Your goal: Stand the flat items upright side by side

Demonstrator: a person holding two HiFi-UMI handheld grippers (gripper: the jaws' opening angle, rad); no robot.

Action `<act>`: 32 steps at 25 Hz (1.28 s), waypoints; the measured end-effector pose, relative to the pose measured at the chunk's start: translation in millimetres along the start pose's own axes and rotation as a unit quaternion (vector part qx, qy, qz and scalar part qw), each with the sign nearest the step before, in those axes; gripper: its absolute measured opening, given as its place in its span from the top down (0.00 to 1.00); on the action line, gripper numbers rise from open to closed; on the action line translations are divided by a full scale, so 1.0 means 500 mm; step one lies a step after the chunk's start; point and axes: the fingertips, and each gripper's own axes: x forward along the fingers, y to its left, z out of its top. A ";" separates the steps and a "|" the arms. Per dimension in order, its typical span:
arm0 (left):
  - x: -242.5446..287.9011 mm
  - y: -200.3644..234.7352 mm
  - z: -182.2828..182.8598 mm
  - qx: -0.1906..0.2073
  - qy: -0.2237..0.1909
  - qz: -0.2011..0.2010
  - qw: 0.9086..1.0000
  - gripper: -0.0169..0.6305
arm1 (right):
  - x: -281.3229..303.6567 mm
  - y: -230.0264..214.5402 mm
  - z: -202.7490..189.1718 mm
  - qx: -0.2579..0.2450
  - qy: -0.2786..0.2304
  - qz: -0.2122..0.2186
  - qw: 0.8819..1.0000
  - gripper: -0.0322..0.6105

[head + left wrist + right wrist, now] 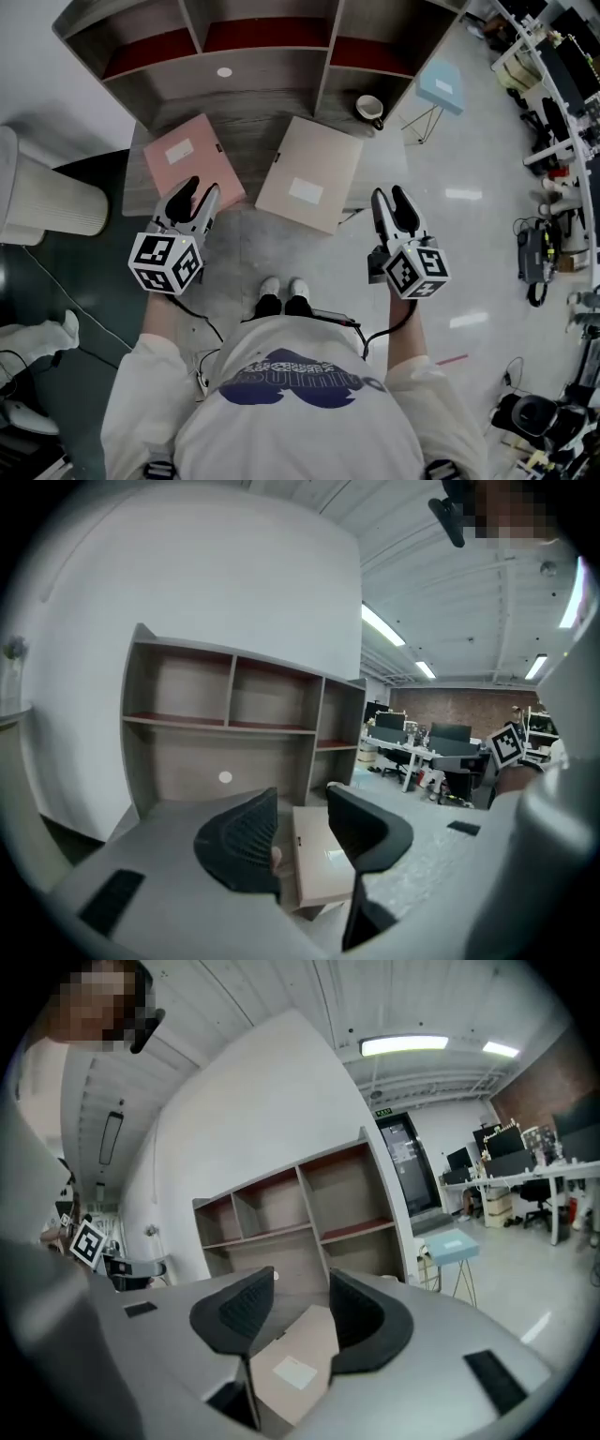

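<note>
Grey shelf unit (267, 67), glossy pale floor (473, 272)

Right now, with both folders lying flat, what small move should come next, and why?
Probably lower the right gripper to the beige folder, at its near edge: it lies flat on the desk, the jaws stand open and empty short of it, and the pink folder is untouched too.

Nothing is reading clearly. The purple print on the white shirt (309, 433), lower centre of the head view, is showing upside down and blurred. White labels on the pink file box (202, 150), beige file box (314, 164) and blue box (439, 86) are looking blank or too small.
</note>
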 end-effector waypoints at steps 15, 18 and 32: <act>0.231 -0.100 -0.264 0.023 0.267 -0.105 0.958 0.59 | 0.022 -0.045 -0.210 0.042 0.181 0.008 0.983 0.51; 0.301 -0.090 -0.320 0.036 0.319 -0.105 0.941 0.57 | 0.048 -0.036 -0.242 0.040 0.214 -0.001 0.976 0.50; 0.447 -0.051 -0.488 0.034 0.452 -0.157 0.878 0.53 | 0.083 -0.047 -0.358 0.121 0.265 -0.077 0.953 0.46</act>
